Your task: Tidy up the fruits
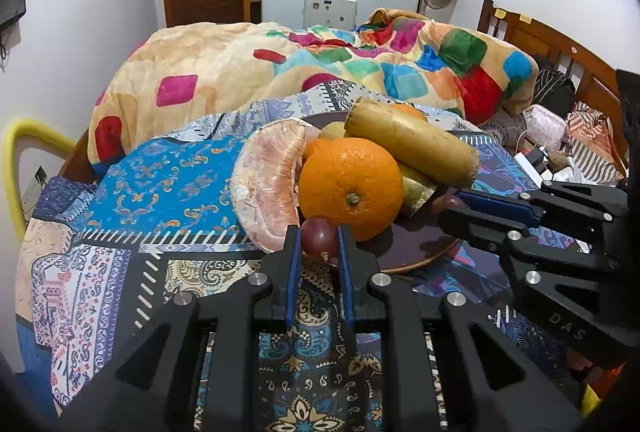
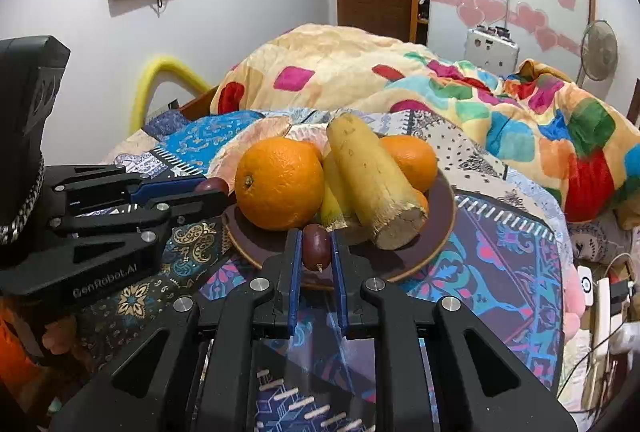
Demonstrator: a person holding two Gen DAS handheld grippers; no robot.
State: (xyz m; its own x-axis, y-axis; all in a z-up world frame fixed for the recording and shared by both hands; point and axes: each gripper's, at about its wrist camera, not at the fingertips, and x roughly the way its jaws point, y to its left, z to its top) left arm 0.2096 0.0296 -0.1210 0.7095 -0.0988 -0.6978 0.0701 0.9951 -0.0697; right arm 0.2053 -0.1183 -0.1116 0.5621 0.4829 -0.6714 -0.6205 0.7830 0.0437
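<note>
A dark brown plate holds a big orange, a second orange, a banana, a thick yellow-brown stalk and a wrapped pink pomelo wedge. My left gripper is shut on a small round red fruit at the plate's near-left rim. My right gripper is shut on a small dark red oblong fruit over the plate's front edge.
The plate rests on a patterned blue cloth over the table. Behind lies a bed with a colourful blanket. A yellow chair back stands to the left, and bags and cables clutter the right.
</note>
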